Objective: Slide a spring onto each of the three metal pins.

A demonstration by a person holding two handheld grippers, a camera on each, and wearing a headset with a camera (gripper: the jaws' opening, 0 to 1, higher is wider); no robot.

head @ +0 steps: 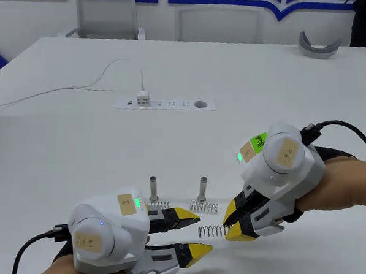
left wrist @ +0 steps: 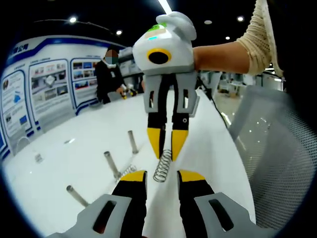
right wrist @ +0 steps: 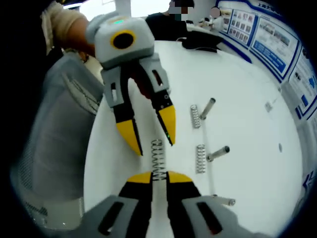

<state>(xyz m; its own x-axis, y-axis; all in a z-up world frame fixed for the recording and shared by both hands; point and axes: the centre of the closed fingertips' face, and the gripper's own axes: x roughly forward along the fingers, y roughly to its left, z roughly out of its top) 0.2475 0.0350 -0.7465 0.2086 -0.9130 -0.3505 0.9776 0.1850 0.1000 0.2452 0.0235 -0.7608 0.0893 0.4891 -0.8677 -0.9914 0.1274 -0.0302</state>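
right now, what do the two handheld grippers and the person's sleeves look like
The left gripper and right gripper alike: rounded white-and-grey bodies, black fingers with yellow tips, tan handwritten labels, a green light, a black cable at the back. The right one adds a green sticker. The sleeve is cream knit.

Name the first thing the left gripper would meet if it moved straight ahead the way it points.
Most likely the spring held in the right gripper: its free end lies just ahead of the left gripper, though depth is unclear.

2 upright pins (head: pixel 202 189) obstruct table (head: pixel 79 148) ahead.
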